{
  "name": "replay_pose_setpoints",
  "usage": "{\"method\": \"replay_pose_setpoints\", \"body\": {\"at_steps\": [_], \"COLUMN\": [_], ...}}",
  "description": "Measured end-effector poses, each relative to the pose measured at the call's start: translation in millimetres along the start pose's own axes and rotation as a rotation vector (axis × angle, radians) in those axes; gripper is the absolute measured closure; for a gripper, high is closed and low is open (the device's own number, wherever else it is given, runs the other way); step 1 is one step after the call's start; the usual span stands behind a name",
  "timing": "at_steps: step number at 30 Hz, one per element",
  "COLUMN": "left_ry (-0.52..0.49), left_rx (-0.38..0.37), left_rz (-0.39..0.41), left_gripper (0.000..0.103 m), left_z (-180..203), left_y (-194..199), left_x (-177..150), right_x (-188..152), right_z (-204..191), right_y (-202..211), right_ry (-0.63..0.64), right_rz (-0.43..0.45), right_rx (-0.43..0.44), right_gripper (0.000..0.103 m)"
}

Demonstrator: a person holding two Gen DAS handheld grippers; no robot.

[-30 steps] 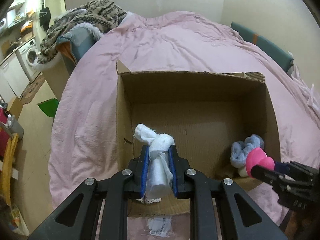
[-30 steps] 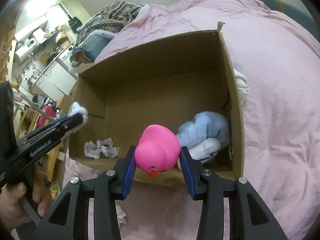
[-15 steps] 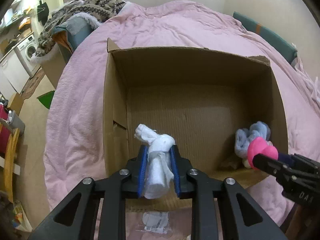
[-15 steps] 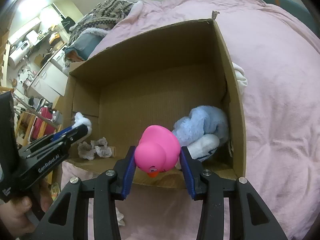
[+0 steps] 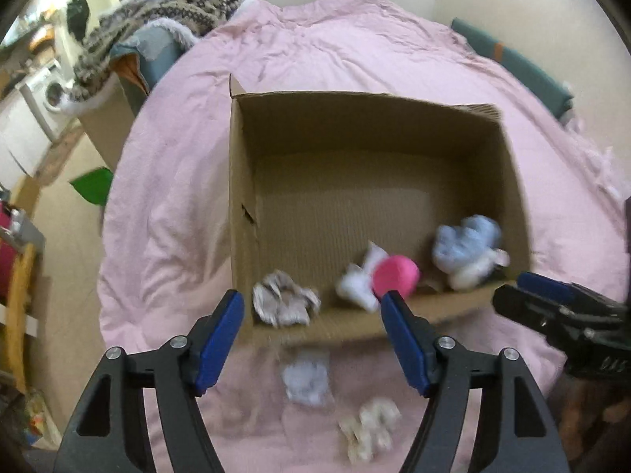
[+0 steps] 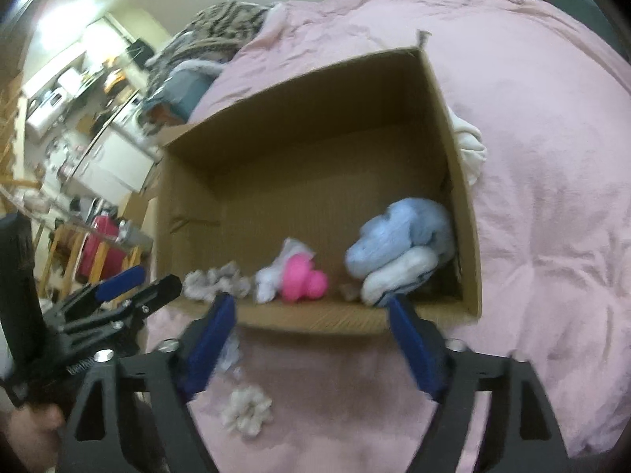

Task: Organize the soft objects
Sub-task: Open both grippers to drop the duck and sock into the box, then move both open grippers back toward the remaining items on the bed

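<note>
An open cardboard box (image 5: 240,181) (image 6: 465,197) sits on the pink bed. Inside near its front wall lie a grey-white crumpled cloth (image 5: 284,302) (image 6: 217,280), a white rolled cloth (image 5: 357,283) (image 6: 272,280), a pink rubber duck (image 5: 396,276) (image 6: 301,278) and a light blue and white plush (image 5: 467,250) (image 6: 398,252). My left gripper (image 5: 311,333) is open and empty just before the box's front edge. My right gripper (image 6: 311,339) is open and empty at the same edge; it also shows in the left wrist view (image 5: 552,307).
On the pink duvet (image 5: 315,51) in front of the box lie a small pale blue cloth (image 5: 307,378) and a cream flower-like piece (image 5: 368,427) (image 6: 246,410). A white cloth (image 6: 469,146) lies outside the box's right wall. A patterned blanket (image 5: 169,4) is far left.
Both grippers opened. The white rolled cloth and the pink duck dropped into the box and now lie near its front wall. Both grippers pulled back slightly.
</note>
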State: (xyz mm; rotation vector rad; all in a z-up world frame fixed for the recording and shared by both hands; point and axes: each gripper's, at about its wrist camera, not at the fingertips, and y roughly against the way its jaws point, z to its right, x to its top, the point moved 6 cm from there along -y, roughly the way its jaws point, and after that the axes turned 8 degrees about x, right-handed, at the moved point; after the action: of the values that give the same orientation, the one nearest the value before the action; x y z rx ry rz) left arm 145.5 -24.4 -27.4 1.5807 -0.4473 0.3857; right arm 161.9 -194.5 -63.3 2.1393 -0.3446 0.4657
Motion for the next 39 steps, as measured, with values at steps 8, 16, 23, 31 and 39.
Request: {"method": "replay_pose_setpoints", "body": {"at_steps": [8, 16, 23, 31, 39], "left_ry": [0.083, 0.131, 0.087, 0.08, 0.144], "left_rx": [-0.009, 0.071, 0.099, 0.071, 0.051], "left_rz": [0.071, 0.1, 0.095, 0.095, 0.066], "left_gripper": [0.031, 0.031, 0.031, 0.031, 0.031], "left_z": [-34.4, -60.6, -62.3, -52.0, -53.3], "left_y": [69.0, 113.7, 131.9, 105.6, 60.5], "left_x": [-37.4, -75.4, -71.1, -75.6, -77.9], "right_x": [-49.0, -71.9, -79.5, -74.2, -66.6], "right_z": [-27.8, -37.2, -28.5, -21.8, -32.3], "right_y": [38.4, 64.8, 98.0, 88.9, 79.1], "right_ry": [0.118, 0.163, 0.105, 0.096, 0.138], "right_rz": [0.03, 0.077, 0.161, 0.192, 0.191], "right_rx": [-0.043, -0.099, -0.146, -0.192, -0.152], "right_gripper": [0.0, 0.0, 0.0, 0.0, 0.0]}}
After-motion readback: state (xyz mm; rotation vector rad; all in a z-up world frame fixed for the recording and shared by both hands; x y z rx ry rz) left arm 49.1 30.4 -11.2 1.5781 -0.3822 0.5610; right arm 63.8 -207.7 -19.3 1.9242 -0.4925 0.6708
